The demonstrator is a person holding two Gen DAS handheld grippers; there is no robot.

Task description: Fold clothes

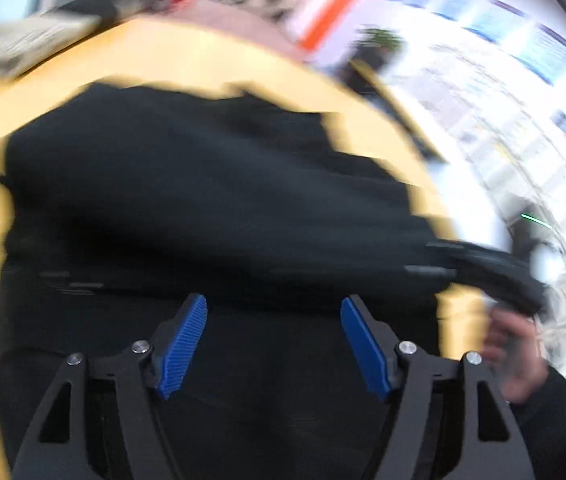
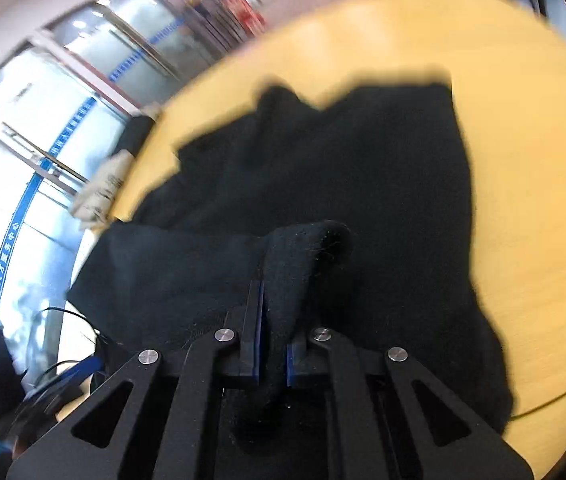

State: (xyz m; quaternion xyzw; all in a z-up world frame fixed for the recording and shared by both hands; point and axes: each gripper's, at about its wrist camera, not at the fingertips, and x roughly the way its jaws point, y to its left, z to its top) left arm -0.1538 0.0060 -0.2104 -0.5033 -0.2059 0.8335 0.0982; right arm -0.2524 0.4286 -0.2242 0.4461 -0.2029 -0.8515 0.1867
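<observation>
Nearest the lens, the right gripper [image 2: 273,344] clamps a bunched edge of the black knitted garment [image 2: 323,168], which sprawls rumpled across the yellow wooden table [image 2: 523,160] toward twelve o'clock. Left gripper [image 1: 274,344] gapes wide, empty. Folding looks barely begun.

A yellow wooden counter [image 2: 523,184] fills the room's middle, its surface smooth and pale. A thin dark cable [image 2: 555,396] trails across its near edge. Beyond stand glass doors with a blue stripe [image 2: 23,208], and an orange-red pillar [image 1: 335,8] farther back, blurred.
</observation>
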